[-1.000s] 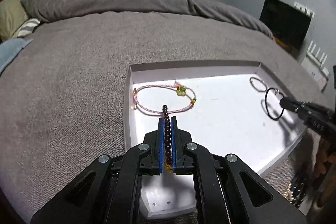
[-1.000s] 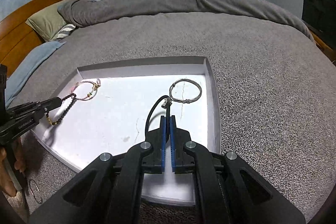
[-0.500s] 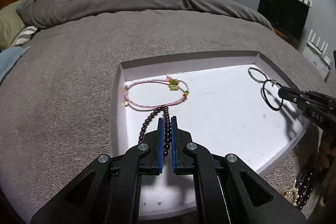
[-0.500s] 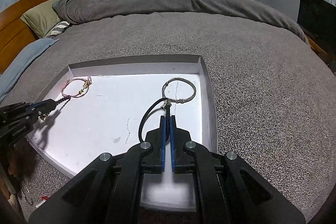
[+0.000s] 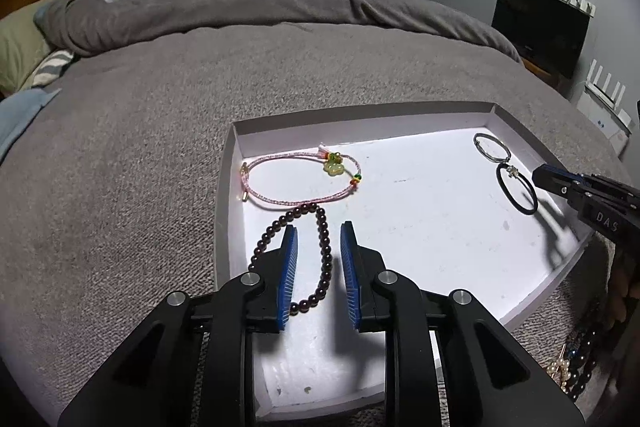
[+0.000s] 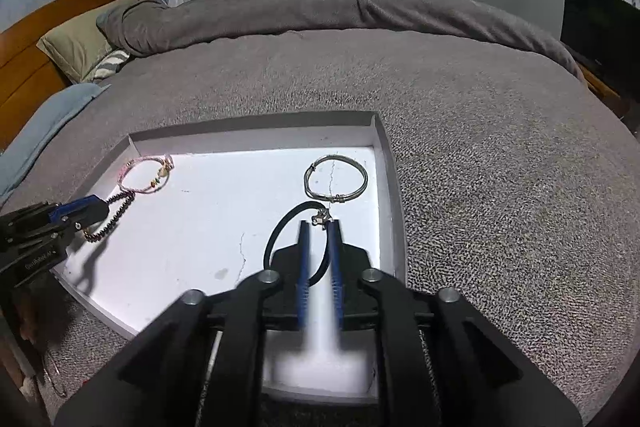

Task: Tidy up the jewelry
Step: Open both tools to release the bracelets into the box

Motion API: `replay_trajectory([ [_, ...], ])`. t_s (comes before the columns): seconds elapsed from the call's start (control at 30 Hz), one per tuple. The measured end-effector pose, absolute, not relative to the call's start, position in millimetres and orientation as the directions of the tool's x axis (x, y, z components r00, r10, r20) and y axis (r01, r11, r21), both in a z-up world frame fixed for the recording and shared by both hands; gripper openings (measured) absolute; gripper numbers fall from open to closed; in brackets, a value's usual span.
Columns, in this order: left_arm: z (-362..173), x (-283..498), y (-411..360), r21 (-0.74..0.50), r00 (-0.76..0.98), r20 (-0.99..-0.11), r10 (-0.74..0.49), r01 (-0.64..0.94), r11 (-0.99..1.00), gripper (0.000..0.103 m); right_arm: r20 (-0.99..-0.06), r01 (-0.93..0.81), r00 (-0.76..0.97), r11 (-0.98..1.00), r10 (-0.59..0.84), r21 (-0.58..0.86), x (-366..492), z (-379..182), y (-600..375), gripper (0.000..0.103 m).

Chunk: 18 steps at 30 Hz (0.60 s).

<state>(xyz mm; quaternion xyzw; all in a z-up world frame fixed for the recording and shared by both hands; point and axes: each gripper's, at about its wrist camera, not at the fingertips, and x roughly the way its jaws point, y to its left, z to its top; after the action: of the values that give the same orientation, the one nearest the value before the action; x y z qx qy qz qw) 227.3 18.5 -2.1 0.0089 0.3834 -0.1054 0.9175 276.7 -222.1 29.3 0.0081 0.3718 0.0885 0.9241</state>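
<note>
Jewelry tray: white shallow tray lies on the grey bedspread; every place below is given relative to it.
Left gripper: left gripper hangs over the tray's near-left corner, blue pads wide apart, holding nothing.
Dark bead bracelet: dark bead bracelet lies flat on the tray floor between and under the spread pads, its far end touching the pink cord.
Pink cord bracelet: pink cord bracelet with a green charm rests in the far-left corner.
Right gripper: right gripper sits over the tray's right side, pads parted a little; its frame is motion-blurred, and nothing looks clamped.
Black cord loop: black cord loop with a small metal charm lies partly beneath those pads, just short of the silver bangle near the far-right corner.
Handling: I judge the beads light, limp and prone to rolling; pinch across a single strand, not the whole loop.
Cords: soft and thin; best taken near a charm, with pads low to the floor.
Bangle: looks stiff and probably slippery; grip across its wire.
Off-tray: more beaded pieces lie beyond the near-right edge.
</note>
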Motion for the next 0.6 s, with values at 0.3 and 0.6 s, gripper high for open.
replay_trajectory([
  [0.3,10,214,19,-0.052,0.74,-0.646,-0.187,0.202,0.978,0.055,-0.608,-0.142,0.776,0.986,0.166,0.088,260,51,-231,0.064],
  [0.6,20,202,12,0.009,0.799,-0.584,-0.142,0.181,0.983,0.083,-0.564,-0.138,0.813,0.989,0.147,0.058,249,60,-235,0.098],
])
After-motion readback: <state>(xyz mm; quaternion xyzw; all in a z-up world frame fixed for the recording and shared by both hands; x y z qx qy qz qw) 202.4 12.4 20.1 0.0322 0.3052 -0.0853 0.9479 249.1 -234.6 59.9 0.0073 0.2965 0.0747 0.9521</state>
